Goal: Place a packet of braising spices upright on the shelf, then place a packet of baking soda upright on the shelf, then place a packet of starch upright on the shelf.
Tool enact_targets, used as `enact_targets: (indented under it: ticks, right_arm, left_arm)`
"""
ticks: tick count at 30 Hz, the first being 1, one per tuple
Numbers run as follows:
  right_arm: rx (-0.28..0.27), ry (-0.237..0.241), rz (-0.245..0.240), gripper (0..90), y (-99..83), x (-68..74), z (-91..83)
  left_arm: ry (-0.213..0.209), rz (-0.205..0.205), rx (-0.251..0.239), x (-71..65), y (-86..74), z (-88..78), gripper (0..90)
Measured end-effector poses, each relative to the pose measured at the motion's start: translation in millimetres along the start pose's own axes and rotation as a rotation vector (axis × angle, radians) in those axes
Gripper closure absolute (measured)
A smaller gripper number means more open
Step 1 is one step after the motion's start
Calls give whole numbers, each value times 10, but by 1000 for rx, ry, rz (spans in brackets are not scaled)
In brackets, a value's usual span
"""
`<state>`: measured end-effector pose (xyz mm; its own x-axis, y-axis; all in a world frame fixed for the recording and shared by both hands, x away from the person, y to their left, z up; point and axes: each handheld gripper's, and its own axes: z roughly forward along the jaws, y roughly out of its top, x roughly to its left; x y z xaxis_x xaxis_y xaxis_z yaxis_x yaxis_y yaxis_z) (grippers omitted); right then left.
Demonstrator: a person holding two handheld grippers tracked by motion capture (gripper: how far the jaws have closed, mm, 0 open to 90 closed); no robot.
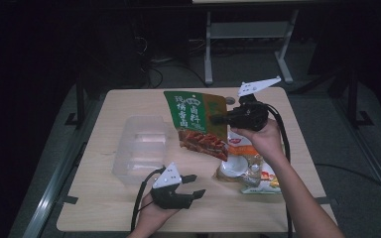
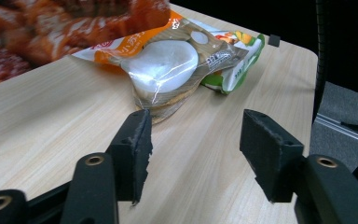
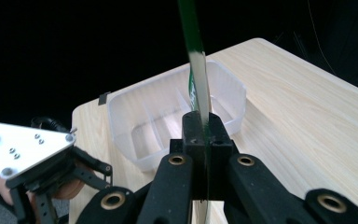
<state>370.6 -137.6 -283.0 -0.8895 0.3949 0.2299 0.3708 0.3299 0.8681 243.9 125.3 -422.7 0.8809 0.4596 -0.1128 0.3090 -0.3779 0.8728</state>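
My right gripper [image 1: 217,119] is clamped on the edge of the green snack bag [image 1: 194,121], holding it above the counter [image 1: 109,203], just at three o'clock from the clear plastic bin [image 1: 140,148]. My left gripper [image 1: 194,184] hovers with jaws apart and nothing between them, at nine o'clock from the noodle packet [image 1: 245,171].

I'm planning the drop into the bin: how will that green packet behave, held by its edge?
The green packet probably stays fairly flat: it hangs from the right gripper without folding. It looks thin and light, so it may swing. Its glossy film might slip.
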Motion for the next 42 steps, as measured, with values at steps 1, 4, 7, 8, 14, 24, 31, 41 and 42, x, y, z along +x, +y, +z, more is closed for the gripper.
enact_targets:
  ticks: [1, 4, 7, 8, 14, 24, 31, 41, 42]
  right_arm:
    - [-3, 2, -1, 898, 3, -5, 16]
    - [-1, 9, 2, 898, 16, -10, 78]
    - [6, 9, -8, 898, 58, 4, 142]
    - [8, 9, -13, 898, 70, 8, 154]
    - [1, 24, -36, 898, 181, 61, 241]
    - [17, 48, -50, 898, 259, 94, 440]
    - [6, 65, -53, 898, 338, 91, 557]
    - [11, 67, -58, 898, 484, 59, 726]
    - [10, 65, -58, 898, 495, 61, 740]
  left_arm:
    - [2, 2, -2, -1, 0, 1, 412]
    - [5, -2, 0, -4, 1, 7, 368]
    - [11, 2, -1, -22, 7, 9, 340]
    - [14, 7, 0, -28, 10, 10, 338]
    - [14, 22, 1, -46, 6, 2, 318]
    - [15, 20, 0, -75, -4, -14, 298]
    - [20, 22, -1, -85, -4, -30, 289]
    - [13, 14, -2, -80, -5, -19, 280]
    - [13, 14, -1, -84, -5, -18, 280]
